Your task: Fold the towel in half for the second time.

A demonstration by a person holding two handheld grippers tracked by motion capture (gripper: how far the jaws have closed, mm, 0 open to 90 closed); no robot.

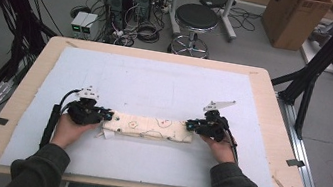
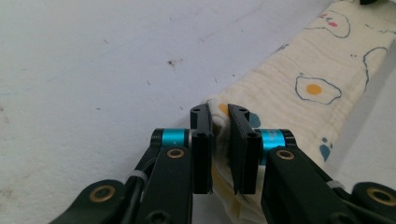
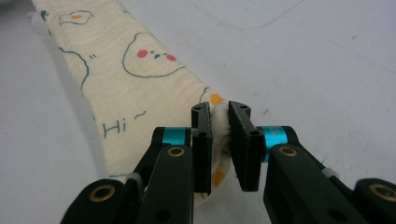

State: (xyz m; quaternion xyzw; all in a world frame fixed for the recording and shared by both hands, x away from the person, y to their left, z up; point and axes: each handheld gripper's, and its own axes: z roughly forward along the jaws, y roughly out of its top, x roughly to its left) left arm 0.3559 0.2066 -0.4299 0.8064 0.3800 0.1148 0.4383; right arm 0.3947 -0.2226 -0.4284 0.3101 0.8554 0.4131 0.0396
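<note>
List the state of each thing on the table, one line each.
Cloth: folded into a long narrow strip, lying flat across the white mat, pinched at both ends.
Left hand-held gripper: shut on the cloth's left end.
Right hand-held gripper: shut on the cloth's right end.
White mat: flat on the table, lightly stained.
Table: bears the mat.

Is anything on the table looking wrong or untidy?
Nothing serious. The folded cloth lies straight between the left tool and right tool, each pinching one end. Only a small flap sticks out near its left end.
</note>
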